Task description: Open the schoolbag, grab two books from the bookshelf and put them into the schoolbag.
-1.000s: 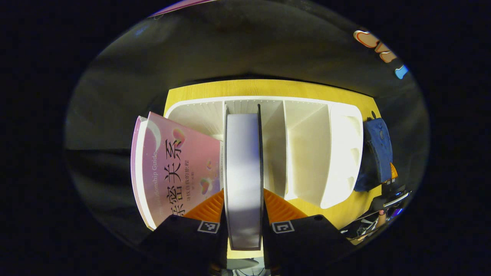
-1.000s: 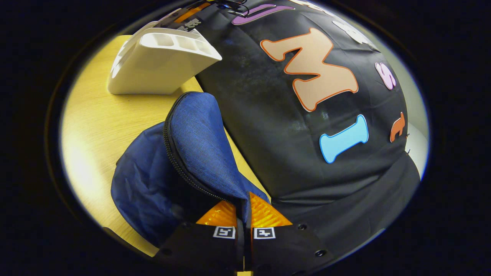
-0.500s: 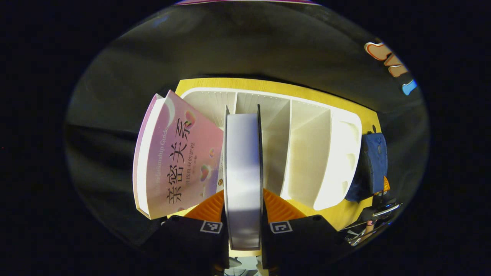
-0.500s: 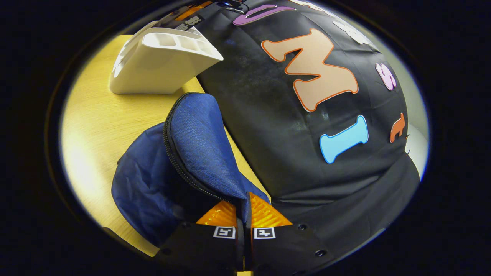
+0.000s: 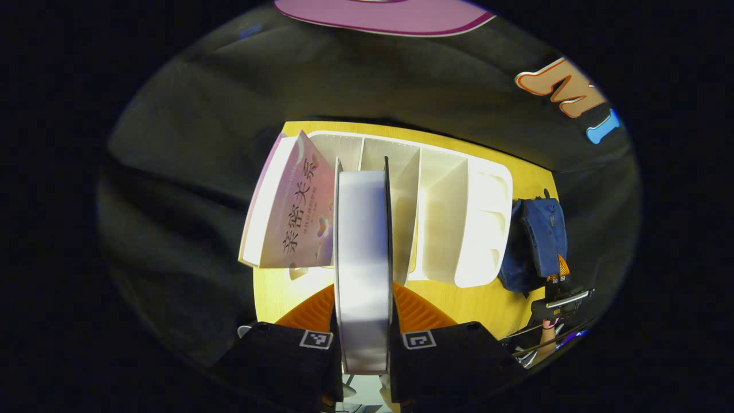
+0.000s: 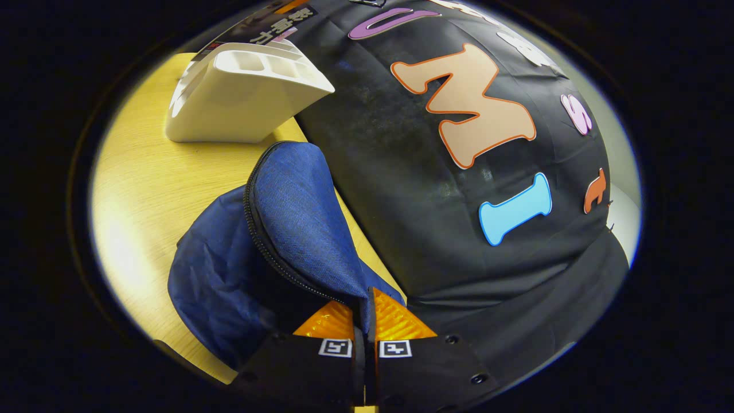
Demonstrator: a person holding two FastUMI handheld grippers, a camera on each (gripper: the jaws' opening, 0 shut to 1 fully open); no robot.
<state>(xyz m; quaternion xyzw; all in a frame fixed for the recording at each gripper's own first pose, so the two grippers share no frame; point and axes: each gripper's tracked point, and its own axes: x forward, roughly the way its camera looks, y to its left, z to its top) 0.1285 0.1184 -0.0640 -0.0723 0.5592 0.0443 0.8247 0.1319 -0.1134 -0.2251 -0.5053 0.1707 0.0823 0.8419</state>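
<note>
Our left gripper [image 5: 363, 321] is clamped on a thick book [image 5: 363, 264], both fingers pressing its covers, page edges facing us. Just beyond it a pink book [image 5: 295, 215] leans at the end of the white bookshelf [image 5: 453, 223], which stands on the yellow wooden surface [image 5: 487, 304]. Our right gripper [image 6: 365, 327] pinches the raised flap of the blue schoolbag [image 6: 287, 229] along its zipper edge, fingers together on the cloth. The schoolbag lies on the surface near the bookshelf's end.
</note>
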